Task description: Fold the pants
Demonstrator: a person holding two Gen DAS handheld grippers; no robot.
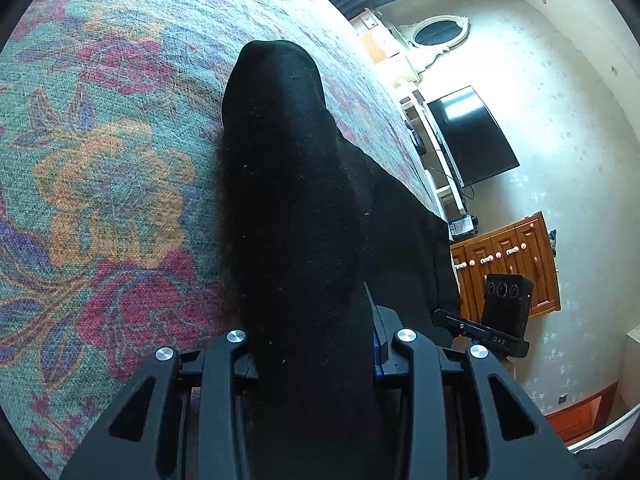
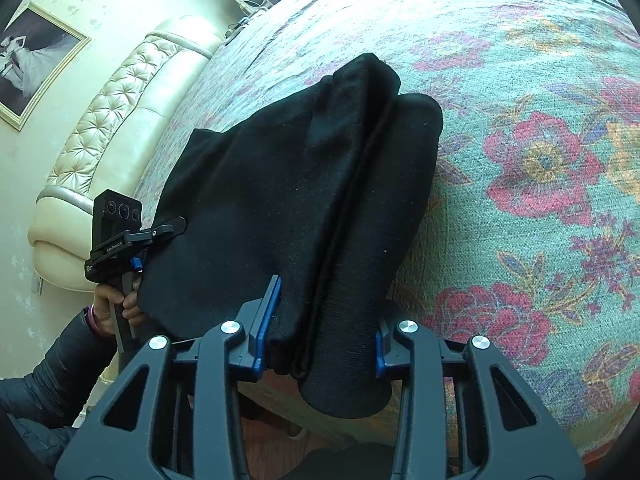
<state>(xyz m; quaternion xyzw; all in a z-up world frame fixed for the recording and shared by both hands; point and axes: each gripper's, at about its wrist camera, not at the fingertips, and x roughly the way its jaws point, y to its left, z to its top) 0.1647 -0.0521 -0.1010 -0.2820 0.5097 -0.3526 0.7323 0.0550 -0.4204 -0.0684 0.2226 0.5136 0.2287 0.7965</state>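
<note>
Pants (image 2: 280,200) matt black knit; bedspread (image 2: 520,160) coarse woven; headboard (image 2: 120,100) glossy leather.

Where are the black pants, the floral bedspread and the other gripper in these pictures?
black pants (image 2: 320,200), right wrist view, on the middle of the folded cloth.
floral bedspread (image 1: 100,160), left wrist view, on a bare orange flower.
left gripper (image 2: 120,236), right wrist view, on its black body.

Floral bedspread (image 2: 540,160) covering the bed; tufted cream headboard (image 2: 120,120) standing at nine o'clock; framed picture (image 2: 36,64) hanging above.

Bright daylight, window glare, fisheye warping
</note>
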